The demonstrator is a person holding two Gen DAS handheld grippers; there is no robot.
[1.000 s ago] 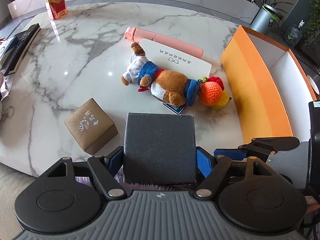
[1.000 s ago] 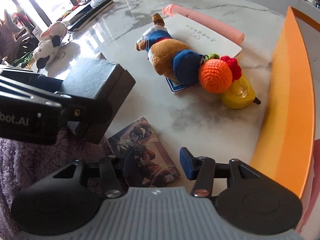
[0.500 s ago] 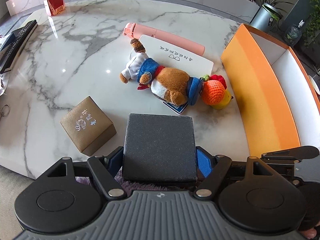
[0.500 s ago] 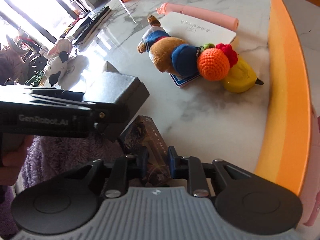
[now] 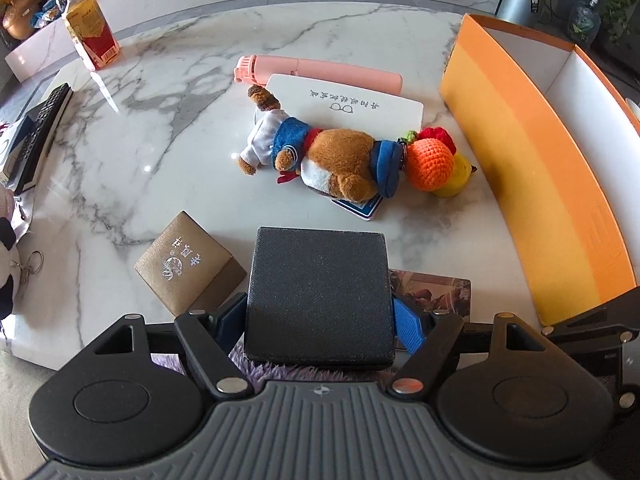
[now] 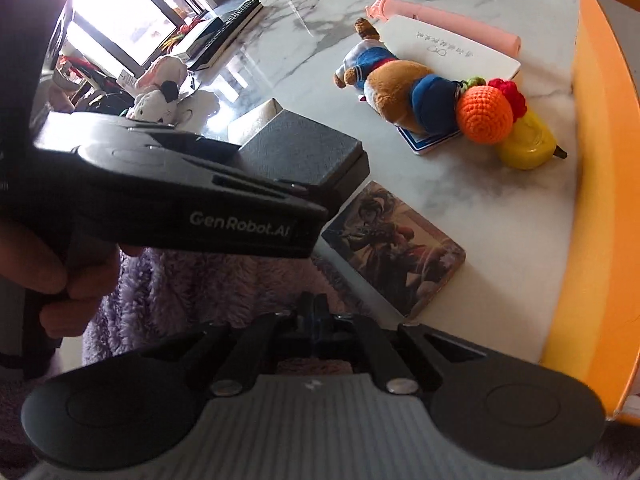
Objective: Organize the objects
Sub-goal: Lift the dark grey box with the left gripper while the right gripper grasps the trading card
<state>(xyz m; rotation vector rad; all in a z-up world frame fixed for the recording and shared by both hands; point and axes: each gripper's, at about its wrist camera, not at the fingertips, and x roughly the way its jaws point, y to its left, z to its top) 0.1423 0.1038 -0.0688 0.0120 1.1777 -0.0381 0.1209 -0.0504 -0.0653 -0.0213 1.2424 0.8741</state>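
Note:
My left gripper (image 5: 320, 316) is shut on a black textured box (image 5: 320, 292) and holds it above the table's near edge; the box also shows in the right wrist view (image 6: 304, 152). My right gripper (image 6: 316, 312) is shut and empty, near the edge, just behind an illustrated card box (image 6: 394, 246) that lies flat on the marble; it also shows in the left wrist view (image 5: 436, 292). A plush bear (image 5: 320, 156), a crocheted orange ball (image 5: 432, 164) and a yellow toy (image 6: 528, 144) lie mid-table. An orange storage box (image 5: 532, 184) stands at the right.
A tan gift box (image 5: 188, 268) sits left of the black box. A white case (image 5: 352, 104) and a pink tube (image 5: 320, 74) lie behind the bear. A drink carton (image 5: 90, 36), a keyboard (image 5: 40, 132) and a plush rabbit (image 6: 160, 92) are at the far left.
My right gripper closed fully without gripping the card box and drew back toward the table edge. My left gripper kept the black box and shifted slightly forward.

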